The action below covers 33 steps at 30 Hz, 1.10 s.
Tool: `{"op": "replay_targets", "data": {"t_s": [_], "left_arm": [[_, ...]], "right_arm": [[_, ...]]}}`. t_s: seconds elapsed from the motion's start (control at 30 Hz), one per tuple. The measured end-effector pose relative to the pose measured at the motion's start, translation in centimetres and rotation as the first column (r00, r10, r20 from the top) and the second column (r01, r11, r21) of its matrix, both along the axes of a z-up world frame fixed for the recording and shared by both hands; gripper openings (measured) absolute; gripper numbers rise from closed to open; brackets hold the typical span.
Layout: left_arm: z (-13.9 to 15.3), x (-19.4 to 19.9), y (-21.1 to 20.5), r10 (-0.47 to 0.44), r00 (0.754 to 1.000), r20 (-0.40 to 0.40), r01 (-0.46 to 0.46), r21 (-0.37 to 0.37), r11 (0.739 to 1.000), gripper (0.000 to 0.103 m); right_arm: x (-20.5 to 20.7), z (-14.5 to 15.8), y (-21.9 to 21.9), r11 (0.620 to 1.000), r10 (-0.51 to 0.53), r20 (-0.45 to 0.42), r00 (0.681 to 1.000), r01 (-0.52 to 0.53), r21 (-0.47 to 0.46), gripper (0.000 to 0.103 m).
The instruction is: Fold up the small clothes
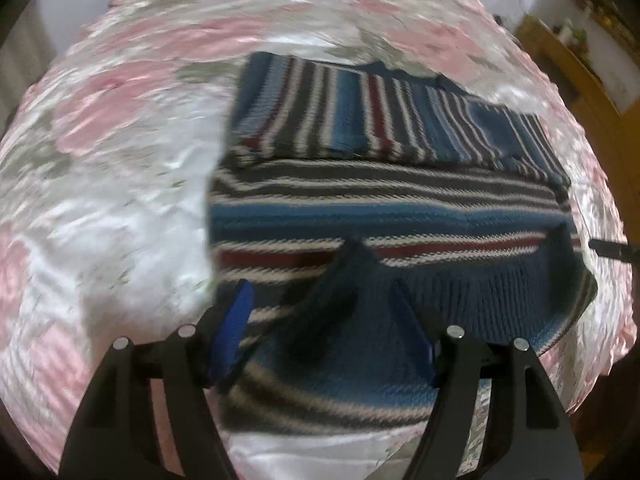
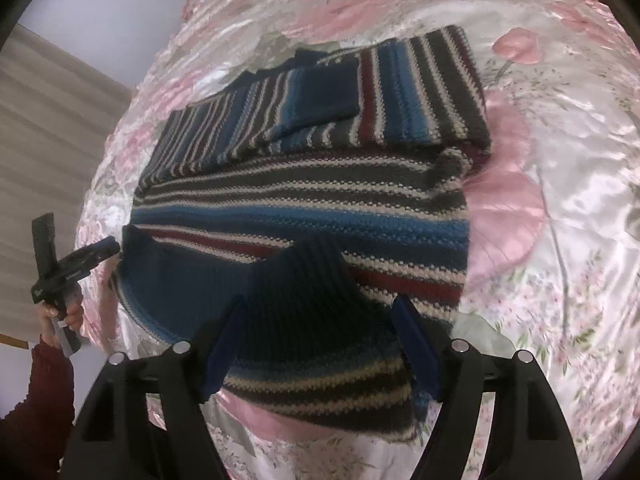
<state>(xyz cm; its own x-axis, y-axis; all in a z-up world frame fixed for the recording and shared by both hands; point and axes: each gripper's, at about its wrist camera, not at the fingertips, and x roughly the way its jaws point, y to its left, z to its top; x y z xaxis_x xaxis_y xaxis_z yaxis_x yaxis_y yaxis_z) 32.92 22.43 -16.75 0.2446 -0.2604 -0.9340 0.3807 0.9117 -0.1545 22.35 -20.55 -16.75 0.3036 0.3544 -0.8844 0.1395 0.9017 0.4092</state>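
A knitted sweater (image 1: 400, 216) (image 2: 300, 208) striped in blue, grey, white and dark red lies partly folded on a bed. One sleeve (image 1: 360, 120) (image 2: 320, 108) is laid across its far part. A navy ribbed cuff (image 2: 304, 280) (image 1: 340, 280) lies on the near part. My left gripper (image 1: 326, 320) is open just above the sweater's near edge, and its view is blurred. My right gripper (image 2: 322, 320) is open too, with the cuff lying between its blue pads (image 2: 416, 344). The left gripper (image 2: 80, 264) also shows beside the sweater's left edge in the right wrist view.
A shiny pink floral bedspread (image 1: 120, 160) (image 2: 560, 160) covers the bed around the sweater. A wooden cabinet (image 1: 568, 68) stands past the far right corner. A hand (image 2: 60, 316) in a dark red sleeve (image 2: 36, 400) holds the left gripper, with a pale curtain (image 2: 48, 128) behind.
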Motion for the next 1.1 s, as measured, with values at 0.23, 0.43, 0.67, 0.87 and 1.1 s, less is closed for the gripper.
{"op": "replay_targets", "data": {"t_s": [0.23, 0.43, 0.67, 0.87, 1.1], "left_arm": [[-1.6, -0.1, -2.3, -0.097, 0.994, -0.052, 0.096, -0.028, 0.995, 0.071], [-3.1, 0.1, -2.7, -0.096, 0.993, -0.07, 0.098, 0.027, 0.995, 0.041], [-2.6, -0.1, -2.1, -0.092, 0.994, -0.06, 0.092, -0.003, 0.996, 0.013], [-1.3, -1.1, -1.0, -0.075, 0.997, -0.025, 0.074, -0.043, 0.996, 0.009], [-0.6, -2.3, -0.5, -0.065, 0.998, -0.001, 0.065, -0.063, 0.996, 0.009]], "right_arm": [[1.9, -1.3, 0.4, 0.999, 0.05, -0.009, 0.999, -0.05, 0.011, 0.08], [3.3, -3.2, 1.5, 0.993, 0.114, -0.044, 0.992, -0.114, 0.011, 0.081], [3.3, -4.4, 2.9, 0.984, 0.175, -0.052, 0.983, -0.177, -0.029, 0.069], [2.2, -3.5, 3.3, 0.981, 0.191, -0.019, 0.981, -0.192, -0.038, 0.013], [0.5, -3.0, 3.1, 0.982, 0.182, -0.009, 0.983, -0.183, -0.042, 0.011]]}}
